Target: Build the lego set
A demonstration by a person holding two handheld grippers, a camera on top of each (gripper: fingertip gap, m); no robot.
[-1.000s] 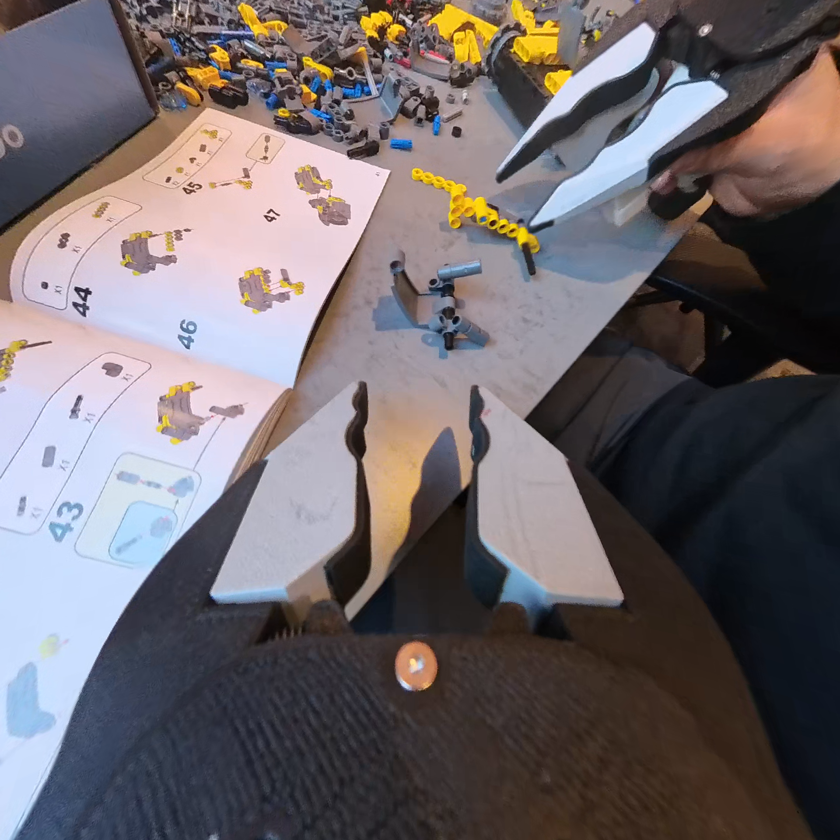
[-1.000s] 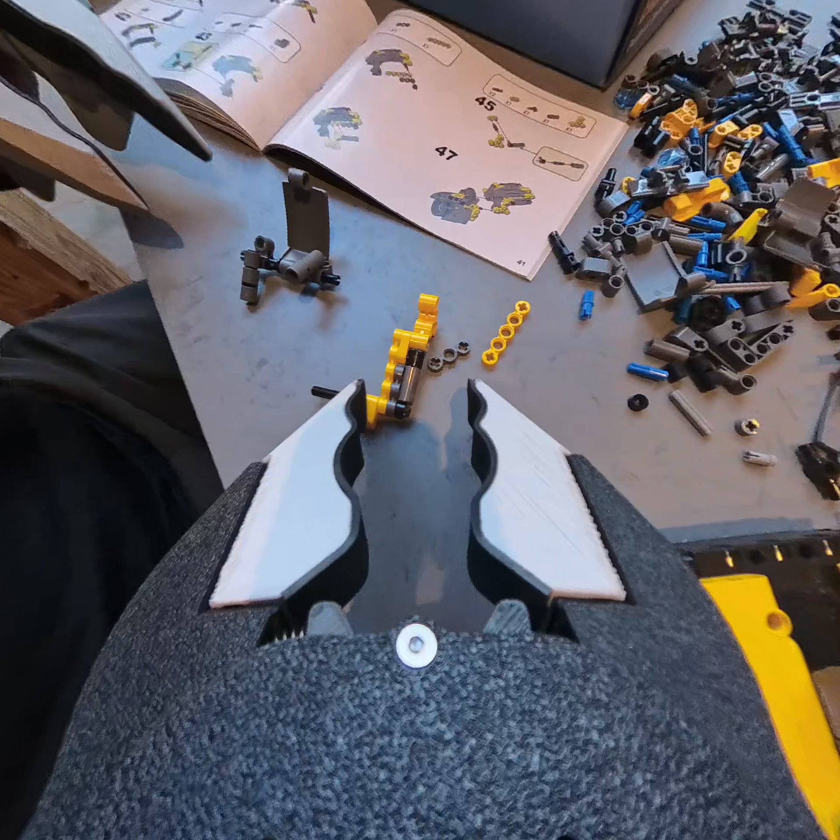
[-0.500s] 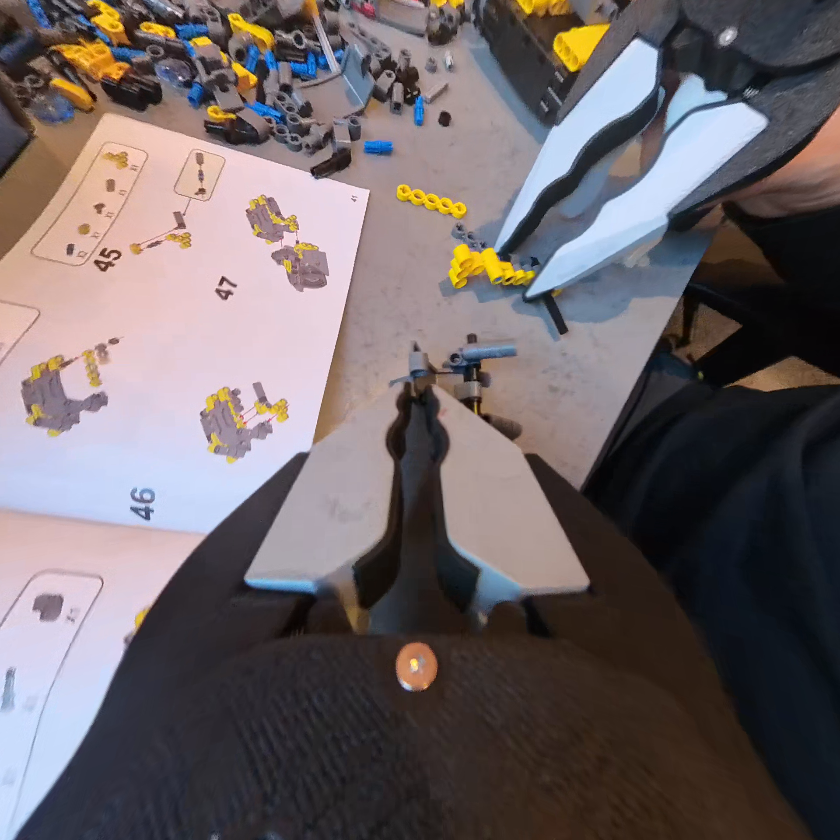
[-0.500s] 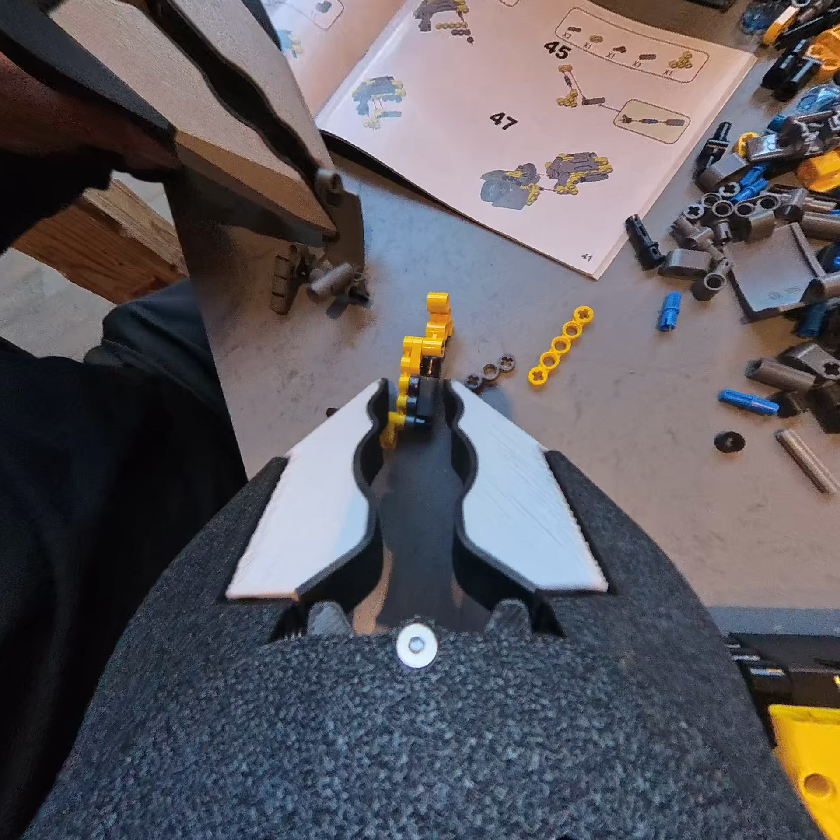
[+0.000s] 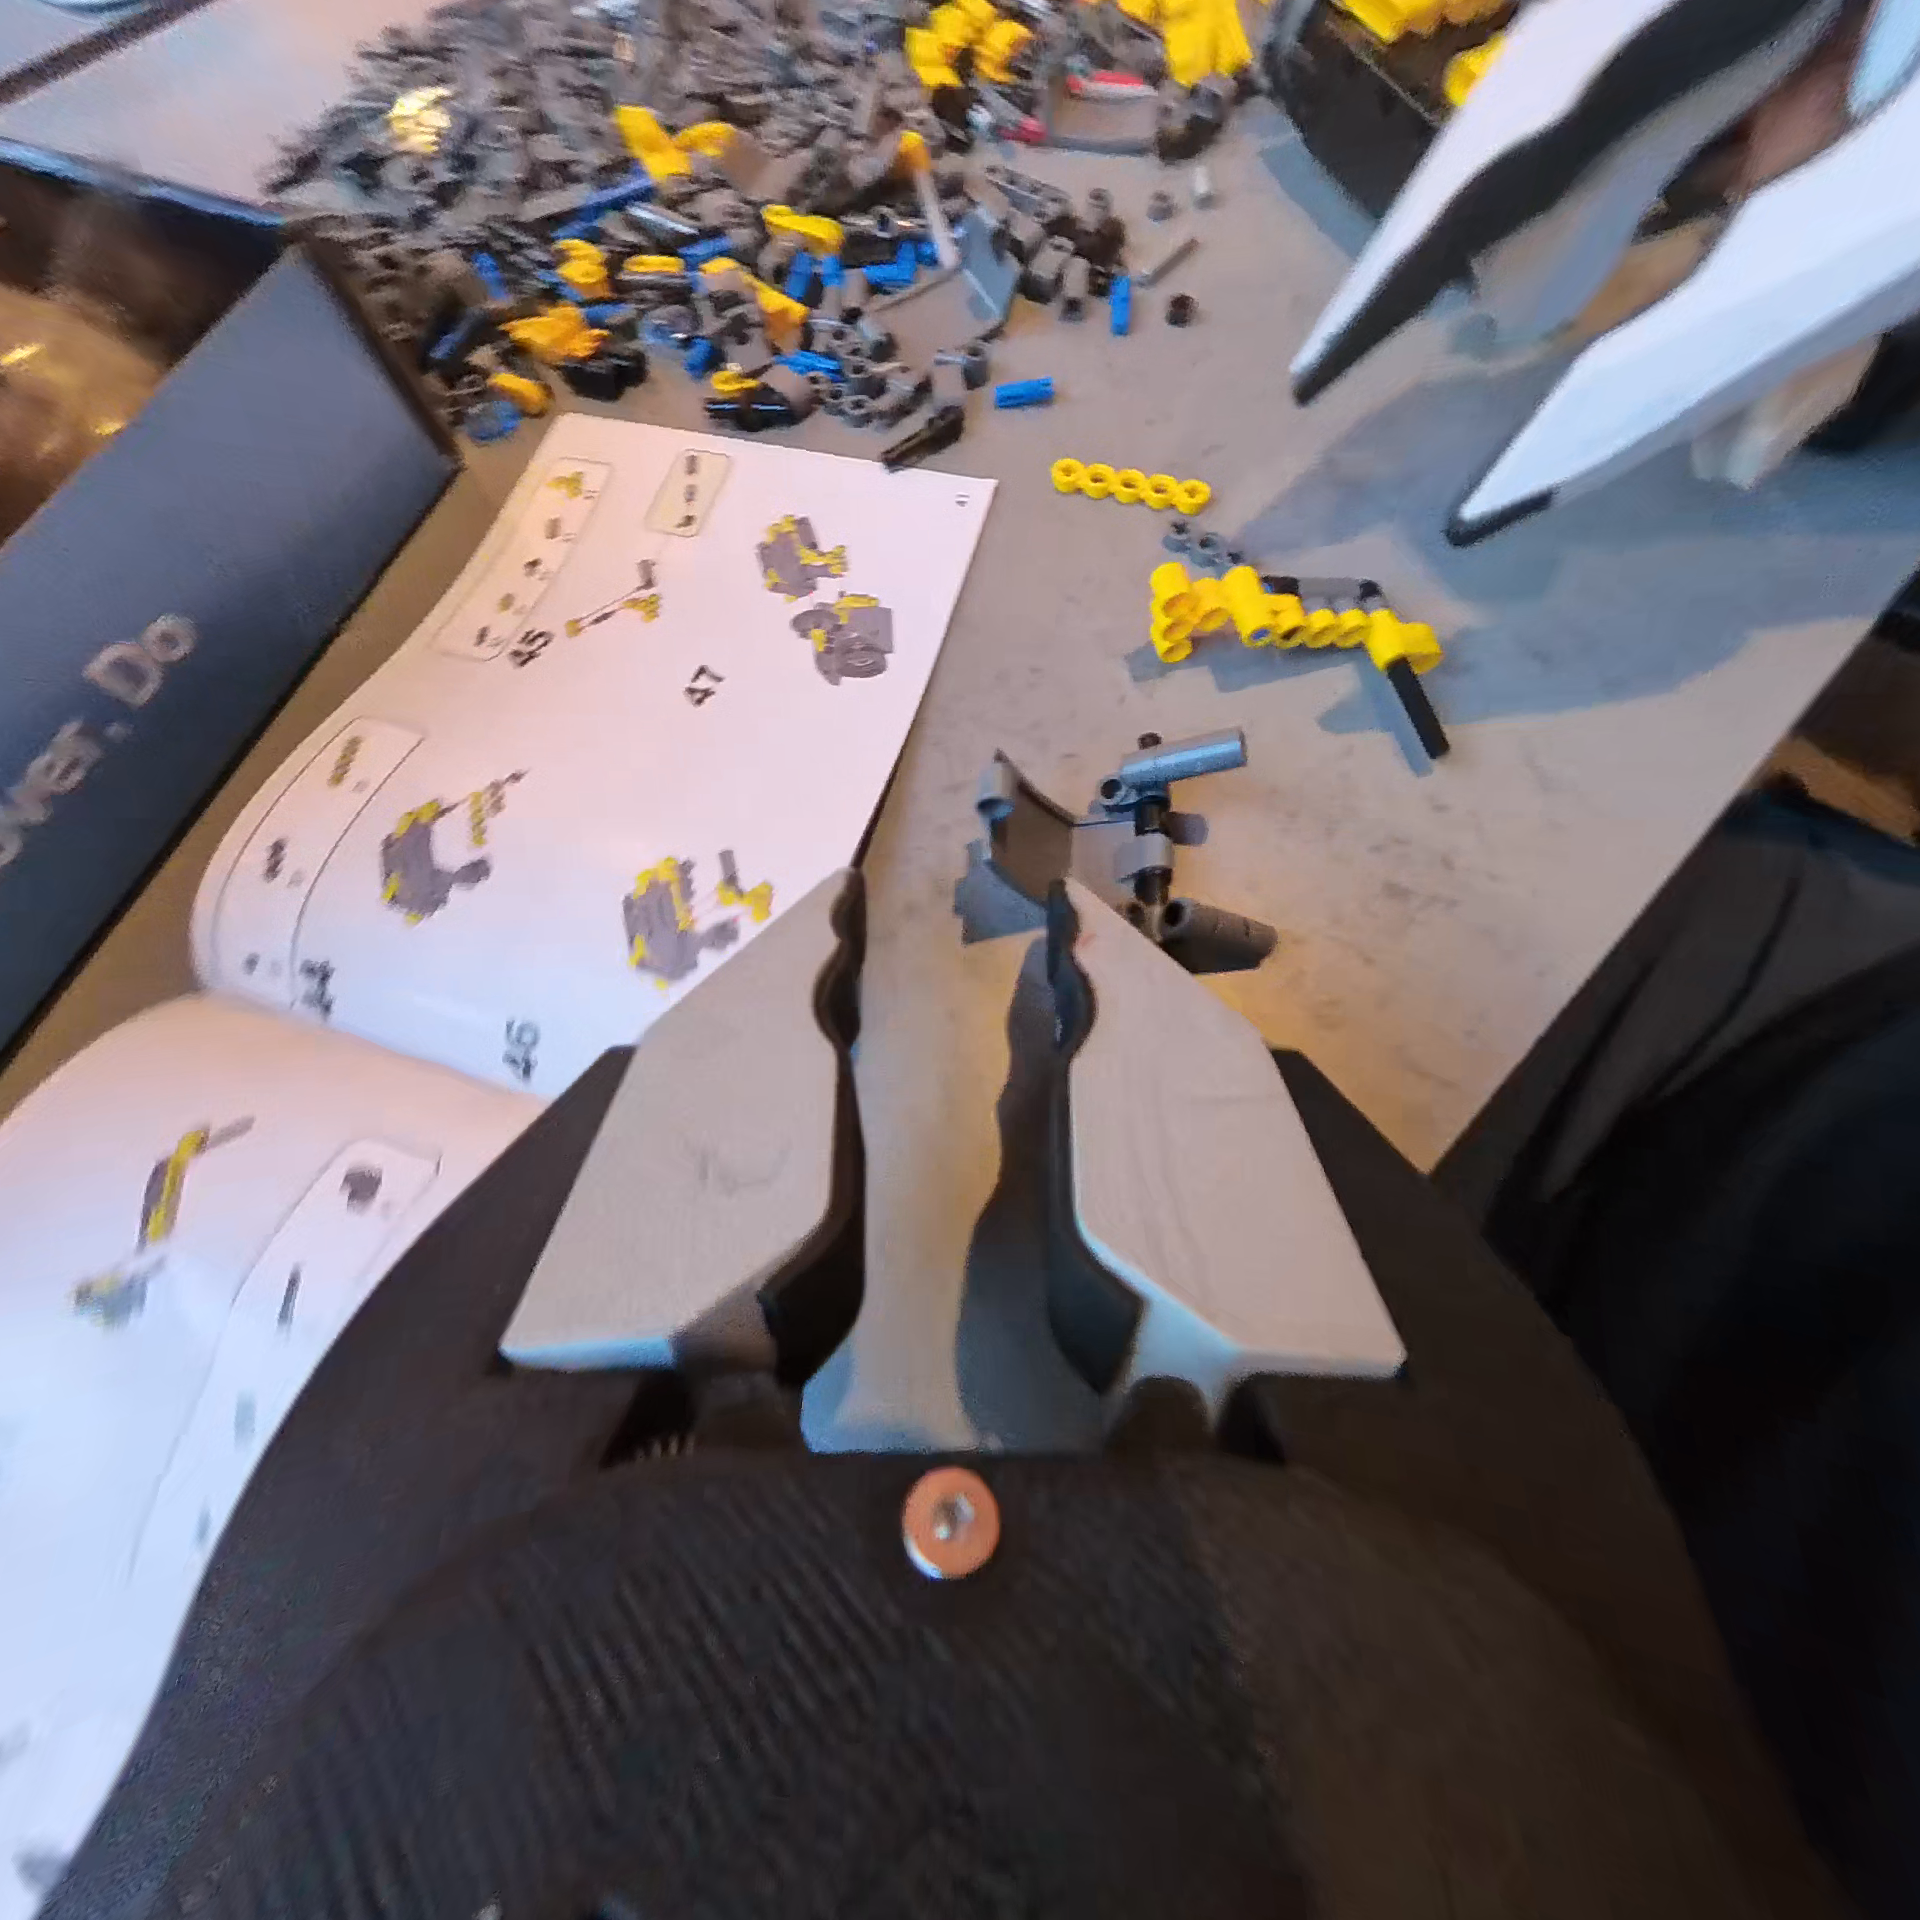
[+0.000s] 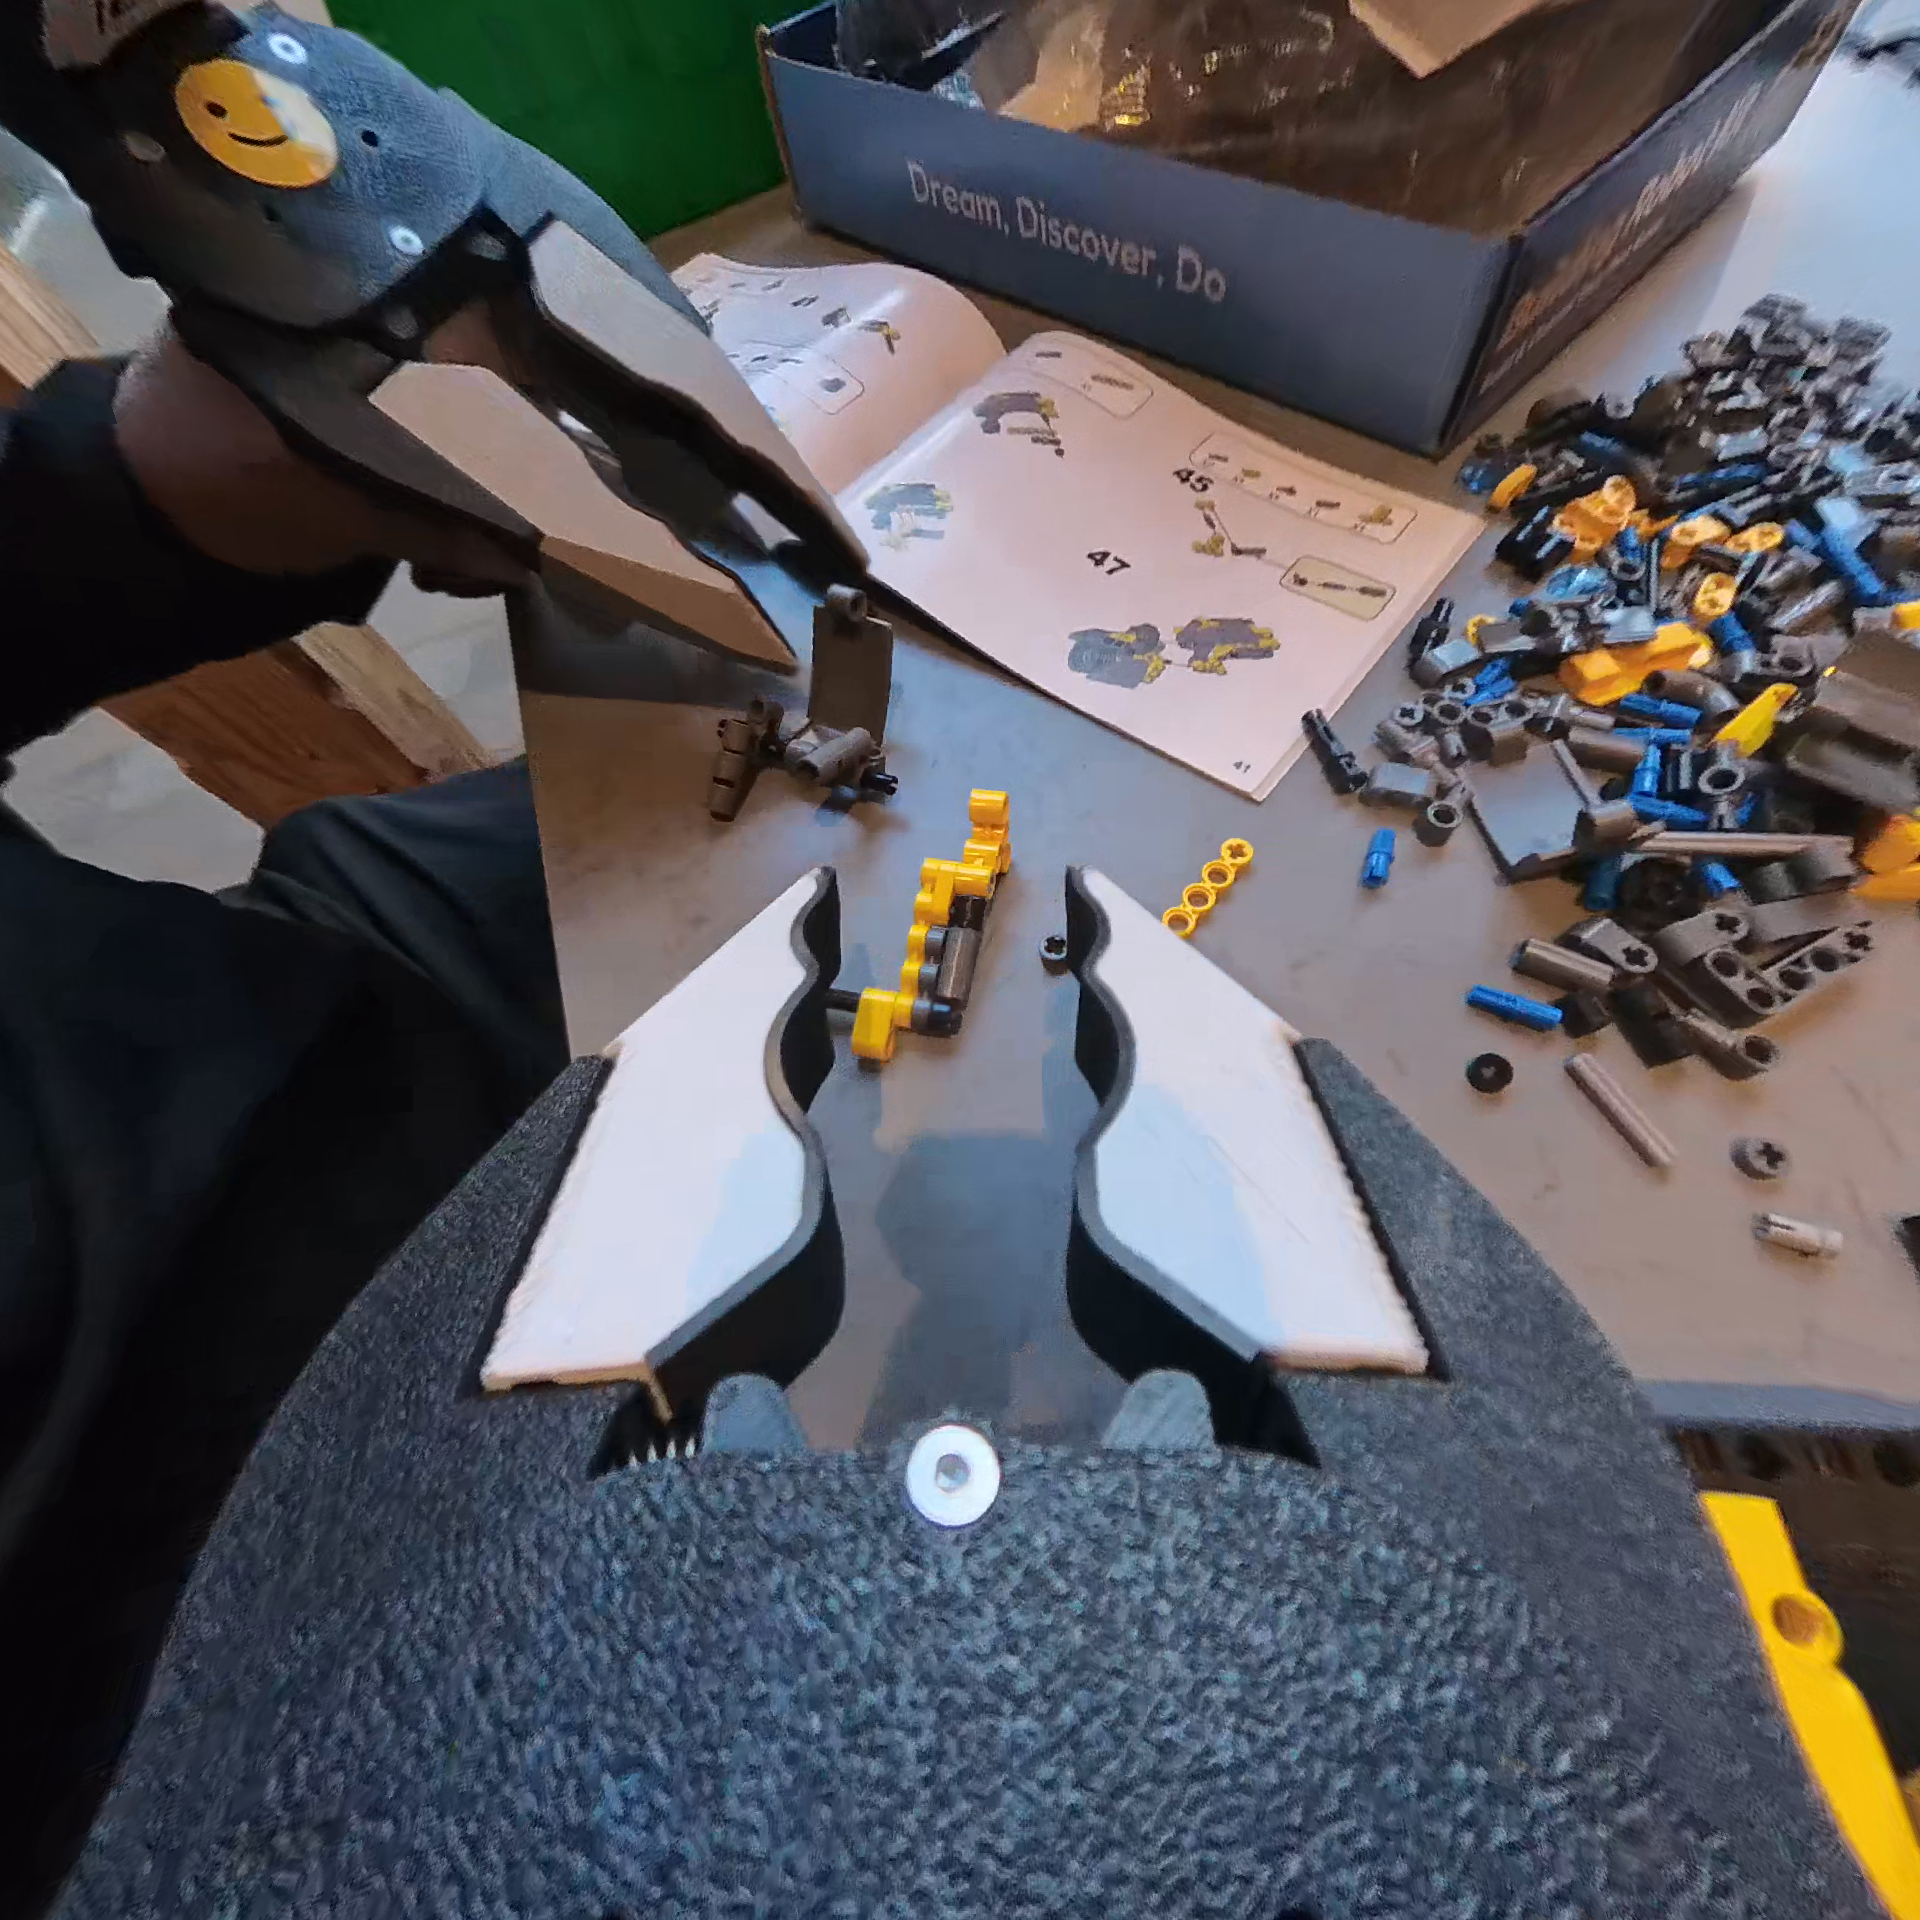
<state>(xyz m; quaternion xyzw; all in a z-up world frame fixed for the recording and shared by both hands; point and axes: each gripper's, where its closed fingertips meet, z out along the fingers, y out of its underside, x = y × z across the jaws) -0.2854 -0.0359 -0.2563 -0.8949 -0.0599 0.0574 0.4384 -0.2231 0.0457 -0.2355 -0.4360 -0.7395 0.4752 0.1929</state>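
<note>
Grey table [image 6: 1351, 966], scattered bricks [image 6: 1683, 665], booklet [image 6: 1122, 540]

The left gripper [image 5: 951, 914] has matt grey finger plates edged in black and a ribbed, matt black body with a shiny metal screw [image 5: 951, 1525]. The right gripper [image 6: 951, 904] wears smooth white plates and a coarse, pebbled dark shell. The table [image 6: 1351, 997] is dull grey and faintly scuffed. The yellow assembly [image 6: 940, 930], grey assembly [image 5: 1117, 842] and loose parts pile [image 6: 1704, 707] look like glossy plastic. The instruction booklet [image 5: 623, 707] is smooth white paper; the box [image 6: 1143, 260] is matt navy cardboard.
</note>
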